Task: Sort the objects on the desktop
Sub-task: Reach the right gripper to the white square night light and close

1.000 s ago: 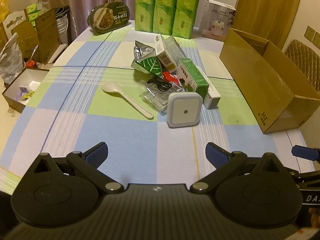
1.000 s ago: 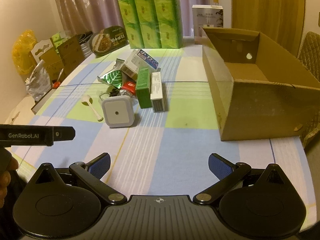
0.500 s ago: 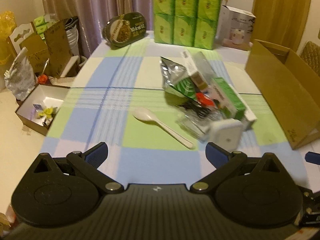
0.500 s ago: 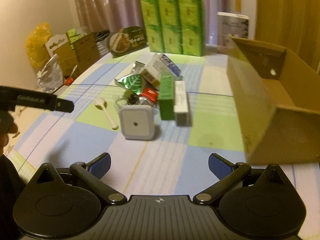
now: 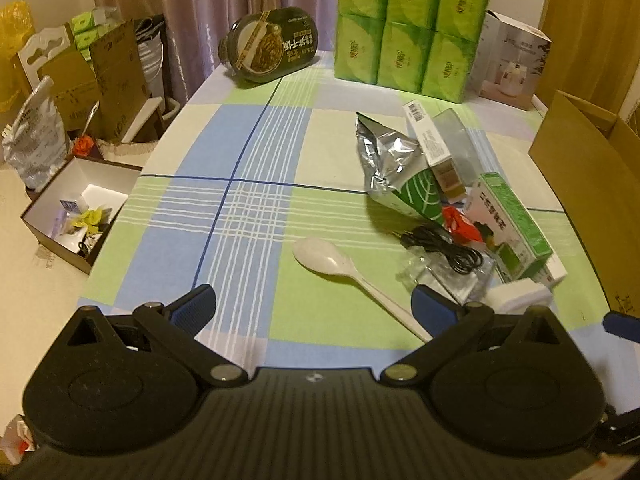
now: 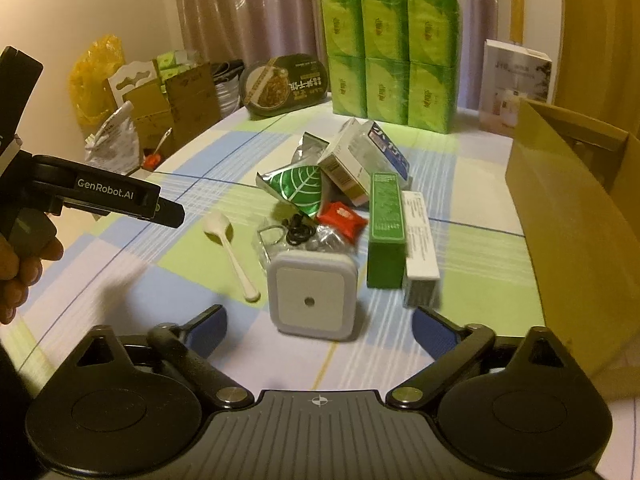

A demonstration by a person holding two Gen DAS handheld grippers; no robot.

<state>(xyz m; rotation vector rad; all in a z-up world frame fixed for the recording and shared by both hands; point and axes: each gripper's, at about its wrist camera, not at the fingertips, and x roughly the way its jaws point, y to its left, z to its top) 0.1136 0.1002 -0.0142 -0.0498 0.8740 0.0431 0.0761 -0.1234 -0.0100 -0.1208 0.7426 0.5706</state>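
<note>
Checked cloth covers the desk (image 6: 472,248), where a heap of small items lies beside an open cardboard box (image 6: 576,216), presumably the sorting bin. Right tool (image 6: 320,326): jaws wide but closing, pads not yet touching the white square night light (image 6: 310,296) that stands just ahead between them, likely the first pick. Left tool (image 5: 312,306): open, empty, aimed at the white plastic spoon (image 5: 352,276). A green carton (image 6: 385,228) and a black cable (image 5: 444,246) remain in the heap. Compared with a second earlier, both views sit nearer the heap, and the night light looms larger.
</note>
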